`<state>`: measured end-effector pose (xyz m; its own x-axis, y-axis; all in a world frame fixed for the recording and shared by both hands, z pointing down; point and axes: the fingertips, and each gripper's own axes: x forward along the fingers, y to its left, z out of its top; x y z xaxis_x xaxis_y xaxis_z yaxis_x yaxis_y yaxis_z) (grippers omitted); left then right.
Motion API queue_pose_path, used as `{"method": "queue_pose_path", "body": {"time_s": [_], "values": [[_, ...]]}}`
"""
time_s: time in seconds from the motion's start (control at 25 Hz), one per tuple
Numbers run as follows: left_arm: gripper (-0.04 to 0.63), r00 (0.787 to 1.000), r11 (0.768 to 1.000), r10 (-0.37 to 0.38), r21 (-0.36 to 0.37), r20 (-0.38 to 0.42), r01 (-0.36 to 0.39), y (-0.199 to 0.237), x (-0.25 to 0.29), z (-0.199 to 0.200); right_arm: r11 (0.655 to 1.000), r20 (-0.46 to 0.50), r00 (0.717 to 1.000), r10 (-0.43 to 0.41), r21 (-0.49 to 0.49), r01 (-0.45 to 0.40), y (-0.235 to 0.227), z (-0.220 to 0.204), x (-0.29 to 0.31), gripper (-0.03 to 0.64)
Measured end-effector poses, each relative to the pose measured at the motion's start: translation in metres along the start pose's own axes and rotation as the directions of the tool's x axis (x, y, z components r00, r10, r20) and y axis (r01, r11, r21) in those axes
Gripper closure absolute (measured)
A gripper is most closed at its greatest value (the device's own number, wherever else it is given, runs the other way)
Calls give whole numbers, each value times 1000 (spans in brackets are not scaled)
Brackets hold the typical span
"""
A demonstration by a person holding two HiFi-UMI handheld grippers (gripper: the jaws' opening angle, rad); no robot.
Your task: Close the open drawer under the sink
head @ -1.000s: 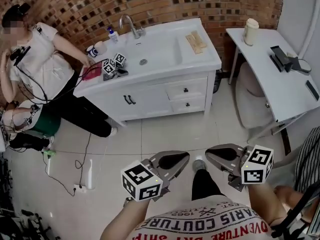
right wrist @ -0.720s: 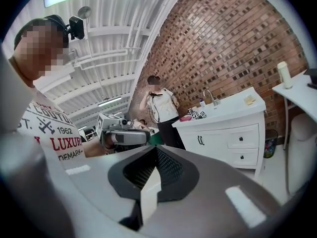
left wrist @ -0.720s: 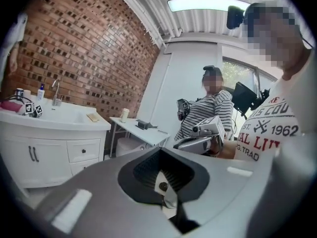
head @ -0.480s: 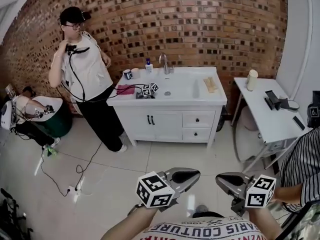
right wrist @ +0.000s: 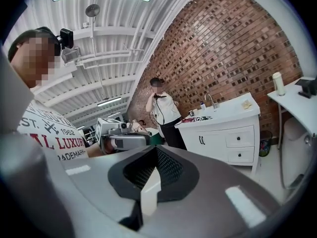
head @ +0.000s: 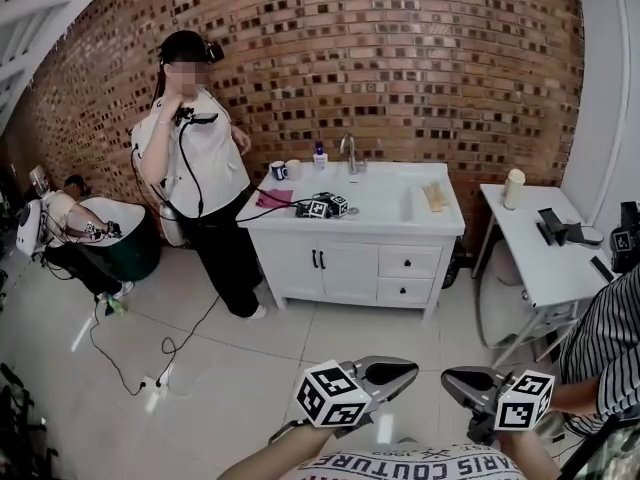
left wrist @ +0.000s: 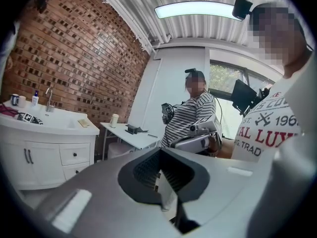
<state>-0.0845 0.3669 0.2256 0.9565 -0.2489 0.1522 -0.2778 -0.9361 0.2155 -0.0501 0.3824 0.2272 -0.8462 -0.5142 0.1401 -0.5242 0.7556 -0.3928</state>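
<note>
The white sink vanity (head: 352, 211) stands against the brick wall, far ahead of me. Its two small drawers (head: 410, 262) with dark knobs look flush with the cabinet front, as do the double doors (head: 320, 260). My left gripper (head: 410, 369) and right gripper (head: 448, 377) hang low near my body, well short of the vanity, both shut and holding nothing. The vanity (left wrist: 47, 150) appears small at the left of the left gripper view, beyond the left gripper (left wrist: 159, 176). The drawers (right wrist: 240, 139) show beyond the right gripper (right wrist: 152, 175).
A person (head: 195, 173) stands by the vanity's left end, with cables trailing to the floor (head: 165, 368). A white side table (head: 545, 243) is right of the vanity. Another person in a striped shirt (head: 605, 353) is at my right. A green bin (head: 125, 238) stands at left.
The head view has lifted and drawn back: the vanity now looks smaller and farther, with more brick wall in sight. Both grippers stay low and shut.
</note>
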Motion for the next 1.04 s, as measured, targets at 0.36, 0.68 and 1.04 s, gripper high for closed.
{"method": "queue_pose_path", "body": {"time_s": [0.36, 0.68, 1.04], "values": [[614, 1000, 1000, -4, -23, -14, 3, -5, -2, -3, 1000, -25, 1000, 0, 5, 0, 4, -4, 3, 611], [613, 999, 999, -18, -34, -28, 17, -13, 5, -13, 1000, -48, 999, -16, 10, 17, 1, -19, -7, 611], [613, 1000, 1000, -16, -25, -15, 16, -9, 4, -16, 1000, -47, 999, -17, -12, 16, -3, -21, 0, 611]]}}
